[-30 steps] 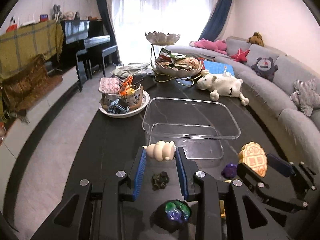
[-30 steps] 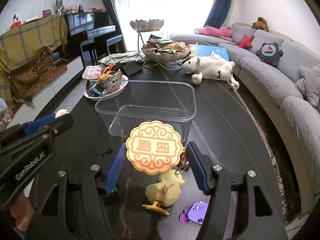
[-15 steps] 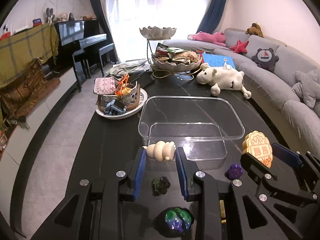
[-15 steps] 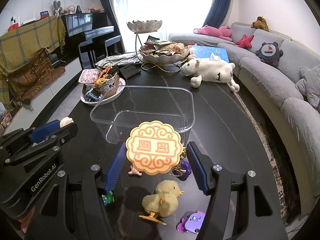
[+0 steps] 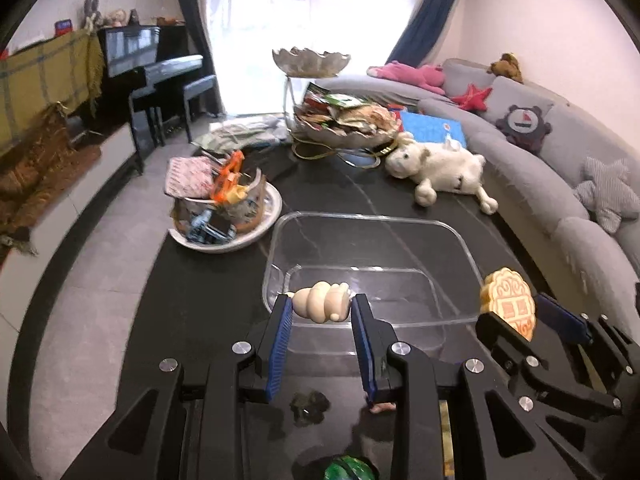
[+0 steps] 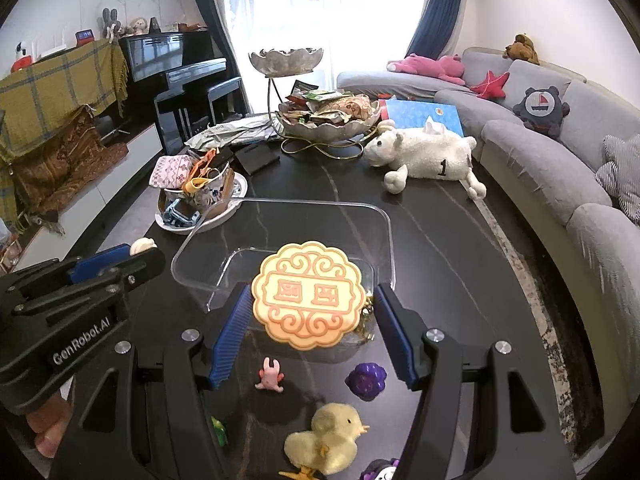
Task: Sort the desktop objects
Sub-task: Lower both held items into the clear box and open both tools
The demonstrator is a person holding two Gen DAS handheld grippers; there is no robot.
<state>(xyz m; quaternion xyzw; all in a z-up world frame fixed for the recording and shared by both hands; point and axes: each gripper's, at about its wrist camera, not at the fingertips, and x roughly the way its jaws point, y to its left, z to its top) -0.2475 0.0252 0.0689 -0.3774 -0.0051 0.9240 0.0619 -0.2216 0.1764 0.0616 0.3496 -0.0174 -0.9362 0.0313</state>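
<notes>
Both grippers have neared the clear tub: the left gripper, clamped on the cream ridged toy lying crosswise, overhangs its near rim, while the right gripper pinches the mooncake just short.

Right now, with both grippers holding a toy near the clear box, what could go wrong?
1. The cream figure is pinched only at its ends by the left gripper; it might slip out short of the clear box.
2. The right gripper holds the wide mooncake toy by its edges, so it could twist loose.
3. The grippers are close together and could bump.
</notes>
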